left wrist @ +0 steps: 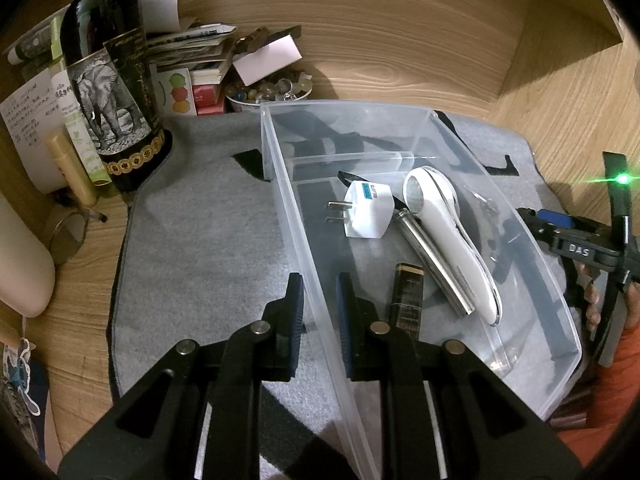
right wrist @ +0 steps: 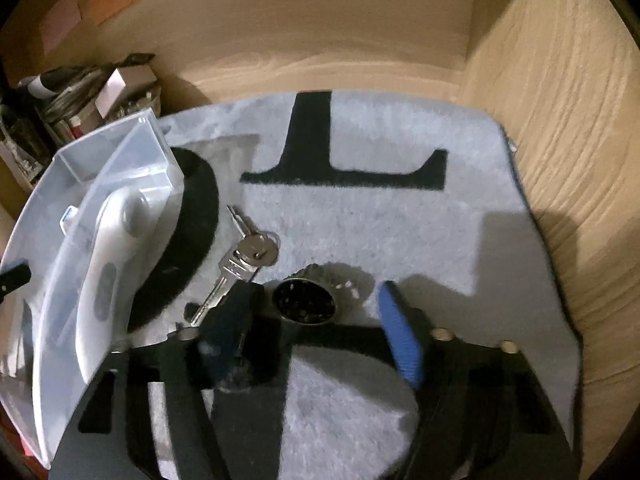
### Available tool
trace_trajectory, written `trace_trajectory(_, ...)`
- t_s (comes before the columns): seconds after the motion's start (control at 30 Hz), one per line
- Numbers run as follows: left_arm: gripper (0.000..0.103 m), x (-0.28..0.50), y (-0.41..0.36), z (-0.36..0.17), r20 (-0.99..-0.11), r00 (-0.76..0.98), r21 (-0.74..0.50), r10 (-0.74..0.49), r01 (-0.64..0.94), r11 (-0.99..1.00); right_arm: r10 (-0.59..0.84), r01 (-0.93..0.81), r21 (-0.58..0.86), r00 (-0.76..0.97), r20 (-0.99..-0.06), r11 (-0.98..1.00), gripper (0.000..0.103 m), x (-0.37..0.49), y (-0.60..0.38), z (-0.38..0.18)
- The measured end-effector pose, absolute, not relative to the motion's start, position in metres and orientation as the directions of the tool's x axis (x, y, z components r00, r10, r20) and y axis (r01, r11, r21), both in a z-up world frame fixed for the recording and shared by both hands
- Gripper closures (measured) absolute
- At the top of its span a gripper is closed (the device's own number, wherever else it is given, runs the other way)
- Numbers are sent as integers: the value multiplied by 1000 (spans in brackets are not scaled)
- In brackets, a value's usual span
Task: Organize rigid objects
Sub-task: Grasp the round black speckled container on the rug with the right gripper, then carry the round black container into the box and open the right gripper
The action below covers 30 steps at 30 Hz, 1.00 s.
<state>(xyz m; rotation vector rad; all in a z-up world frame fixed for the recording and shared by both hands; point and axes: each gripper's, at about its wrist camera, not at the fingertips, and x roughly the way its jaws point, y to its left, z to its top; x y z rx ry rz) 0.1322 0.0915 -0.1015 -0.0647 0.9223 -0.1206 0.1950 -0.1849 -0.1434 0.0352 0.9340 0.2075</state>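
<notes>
A clear plastic bin point(left wrist: 288, 200) stands on a grey mat point(left wrist: 200, 220). It holds a white plug adapter point(left wrist: 366, 212), a white handheld device point(left wrist: 444, 232), a steel cylinder point(left wrist: 432, 260) and a black-and-gold tube point(left wrist: 406, 296). My left gripper point(left wrist: 318, 292) is shut on the bin's left wall. In the right wrist view the bin point(right wrist: 56, 240) is at left. A bunch of keys point(right wrist: 244, 256) and a round black-and-metal cap point(right wrist: 308, 296) lie on the mat. My right gripper point(right wrist: 316, 316) is open, its fingers either side of the cap.
A dark bottle point(left wrist: 108, 80) with an elephant label stands at the back left beside papers, boxes and a bowl of beads point(left wrist: 268, 90). Wooden walls point(left wrist: 400, 40) close the back and right. The right gripper's frame point(left wrist: 580, 248) sits past the bin's right wall.
</notes>
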Motion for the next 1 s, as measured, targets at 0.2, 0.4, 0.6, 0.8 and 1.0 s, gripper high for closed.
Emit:
trace_trajectory(0.2,87,132,92,-101,-791,597,-106,-130,75,991,190,-179,104,578,-794,978,72,196,-182,-147)
trace_trajectory(0.4,87,132,92,-101,-791,598,-106,-130,76,992,191,-195,87,617,-764,977,72,187,-179,-133)
trace_trajectory(0.6,86,132,93,-101,-792,596,-105,-130,76,992,220,-230,85,665,-714,970,72,180,-169,-111)
trace_trajectory(0.8,87,133,93,-101,-792,596,-106,-130,75,992,274,-308,62,717,-641,949,72,170,-147,-82)
trace_trajectory(1.0,87,133,93,-101,-793,596,-98,-125,77,992,354,-408,41,734,-579,912,72,157,-116,-56)
